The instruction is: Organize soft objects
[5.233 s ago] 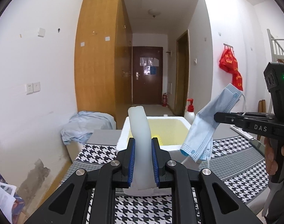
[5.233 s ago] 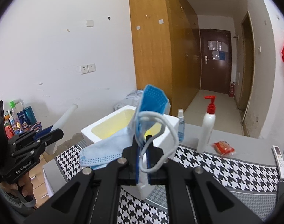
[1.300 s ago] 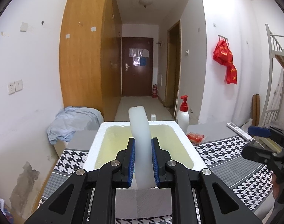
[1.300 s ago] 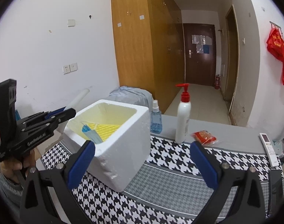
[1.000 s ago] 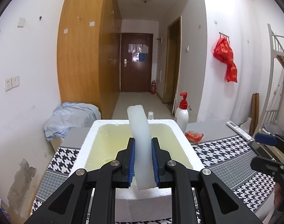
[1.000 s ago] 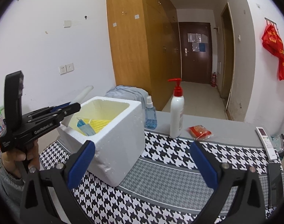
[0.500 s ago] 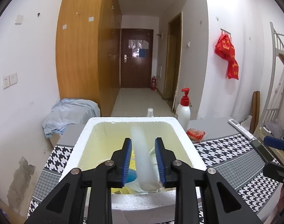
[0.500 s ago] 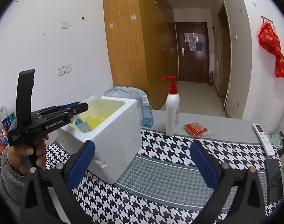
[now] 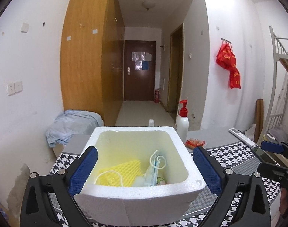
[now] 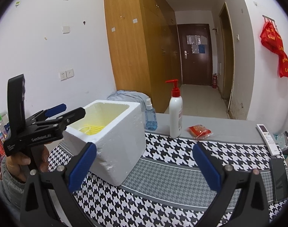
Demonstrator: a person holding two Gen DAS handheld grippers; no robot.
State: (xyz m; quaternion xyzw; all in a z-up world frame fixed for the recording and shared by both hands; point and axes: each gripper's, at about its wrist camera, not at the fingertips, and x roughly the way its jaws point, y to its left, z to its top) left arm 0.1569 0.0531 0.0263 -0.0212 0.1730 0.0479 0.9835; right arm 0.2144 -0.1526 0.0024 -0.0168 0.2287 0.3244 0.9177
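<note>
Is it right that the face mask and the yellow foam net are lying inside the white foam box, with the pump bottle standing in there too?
Not quite. The face mask and yellow foam net are inside the foam box, but the pump bottle stands outside it on the table, as the right wrist view shows.

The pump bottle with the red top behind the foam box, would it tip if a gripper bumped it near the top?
Probably. The pump bottle is tall and slim on a narrow base, so a high push would likely topple it. Its smooth white body looks rigid and maybe slippery. How full it is cannot be told.
</note>
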